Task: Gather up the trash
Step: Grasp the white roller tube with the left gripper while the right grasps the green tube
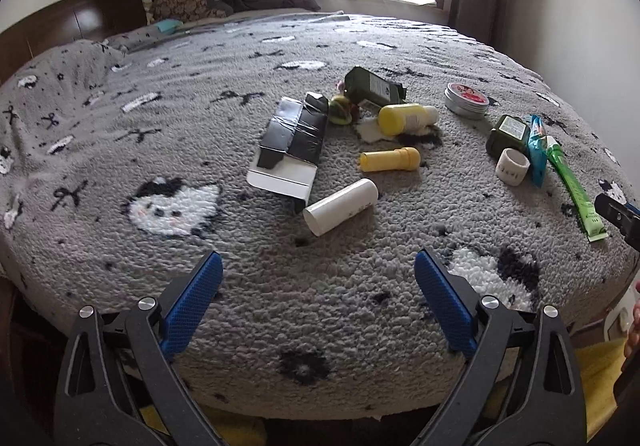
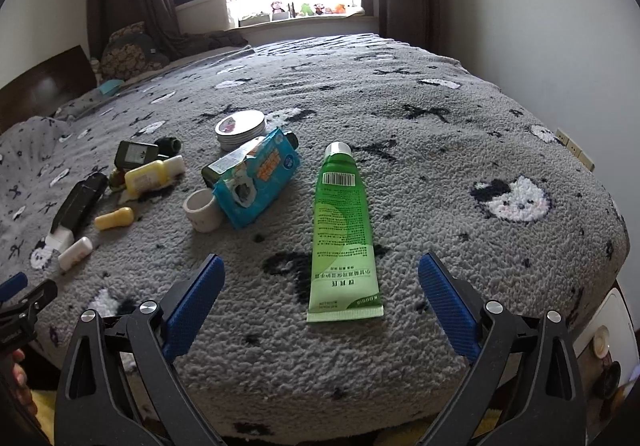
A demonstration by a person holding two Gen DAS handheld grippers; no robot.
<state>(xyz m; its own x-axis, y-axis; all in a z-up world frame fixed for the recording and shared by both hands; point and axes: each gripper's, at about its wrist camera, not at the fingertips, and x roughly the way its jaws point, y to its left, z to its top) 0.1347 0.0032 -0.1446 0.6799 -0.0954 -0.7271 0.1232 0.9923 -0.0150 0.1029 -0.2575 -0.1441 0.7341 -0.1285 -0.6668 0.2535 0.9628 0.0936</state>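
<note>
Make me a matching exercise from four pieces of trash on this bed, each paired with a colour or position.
Things:
1. long tube
2. round tin
3. flattened carton
4. wipes packet

Descriptions:
A. black outside, white inside, opened flat
B. green with a silver cap, lying straight ahead of the open right tongs
C. blue, leaning against a dark green bottle
D. silver, farthest back toward the window

Pairs: 1-B, 2-D, 3-A, 4-C
</note>
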